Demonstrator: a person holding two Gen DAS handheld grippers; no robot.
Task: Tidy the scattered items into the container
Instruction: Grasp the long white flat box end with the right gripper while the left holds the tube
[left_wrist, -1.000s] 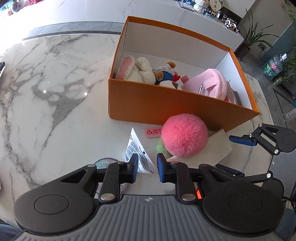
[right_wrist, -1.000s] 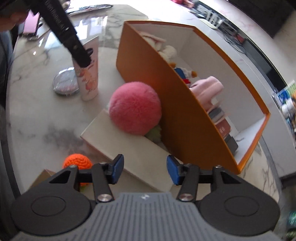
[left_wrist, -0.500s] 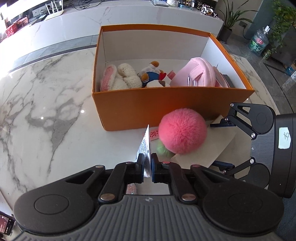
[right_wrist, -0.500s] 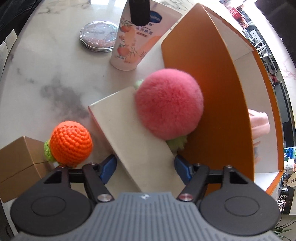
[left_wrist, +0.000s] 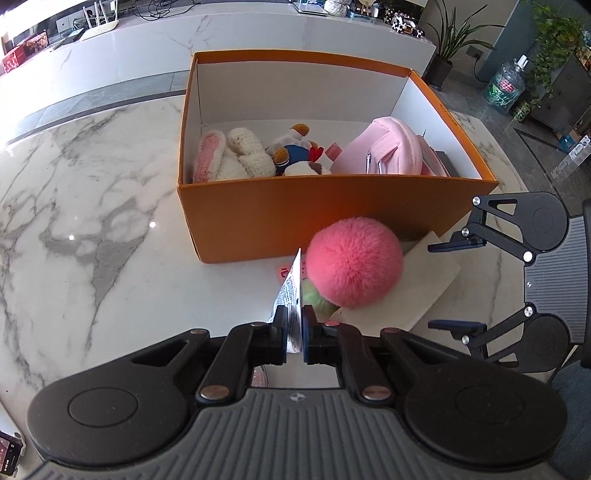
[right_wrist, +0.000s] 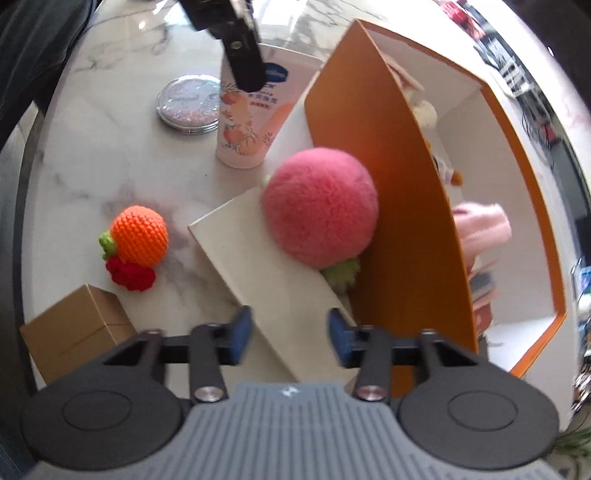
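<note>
My bench (left_wrist: 74, 229) is white marble, and the orange box (left_wrist: 295, 218) on it already holds plush toys and a pink pouch (left_wrist: 388, 151). Against its near wall lies a cream card (right_wrist: 273, 273) with the pink pompom (right_wrist: 319, 206) resting on it. Left of the card I see a brown carton (right_wrist: 74, 328), an orange crochet fruit (right_wrist: 138, 240) and a round tin (right_wrist: 188, 101). My left gripper (left_wrist: 294, 334) has its fingers clamped on the upright tube (right_wrist: 251, 122). My right gripper (right_wrist: 291, 334) hangs over the card's near end, fingers spread and easing inward, with nothing gripped.
</note>
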